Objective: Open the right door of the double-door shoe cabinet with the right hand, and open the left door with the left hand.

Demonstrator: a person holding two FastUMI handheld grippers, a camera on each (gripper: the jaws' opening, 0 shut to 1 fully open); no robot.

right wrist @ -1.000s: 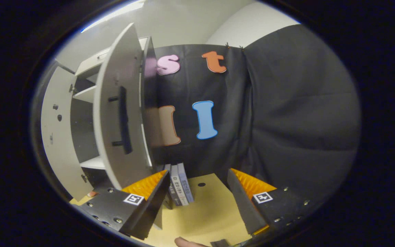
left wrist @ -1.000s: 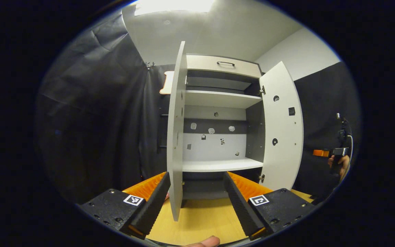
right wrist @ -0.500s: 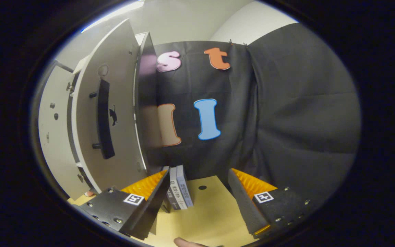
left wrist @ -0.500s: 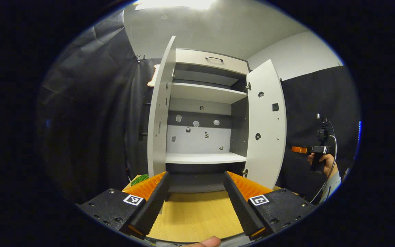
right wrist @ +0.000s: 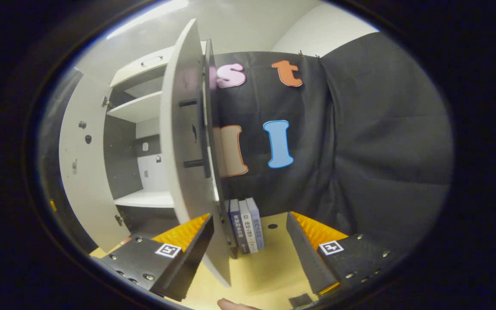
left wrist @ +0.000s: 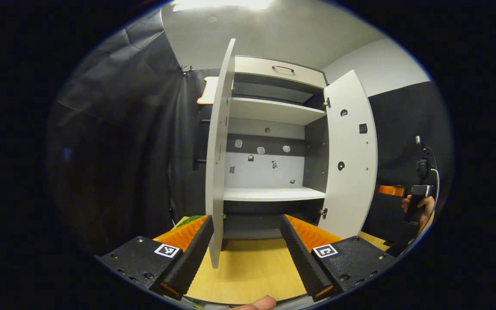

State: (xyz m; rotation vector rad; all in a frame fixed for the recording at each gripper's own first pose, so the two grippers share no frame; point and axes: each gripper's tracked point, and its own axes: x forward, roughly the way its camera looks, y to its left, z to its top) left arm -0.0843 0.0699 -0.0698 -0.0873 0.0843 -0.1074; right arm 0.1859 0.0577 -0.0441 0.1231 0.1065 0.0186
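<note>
Both grippers gape wide, holding nothing: left gripper (left wrist: 246, 245) faces the cabinet (left wrist: 274, 150), right gripper (right wrist: 248, 245) sits beside the right door (right wrist: 185, 142). Cabinet stands upright on the table (left wrist: 248, 275), left door (left wrist: 218, 155) edge-on, both doors swung out.

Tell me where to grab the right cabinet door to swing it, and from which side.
Grip the dark bar handle on the outer face of the right door. It runs upright and stands off the panel on two posts, so jaws can close across it. Come from the door's outer side, facing the cloth wall; the right gripper is open and likely fits around it.
</note>
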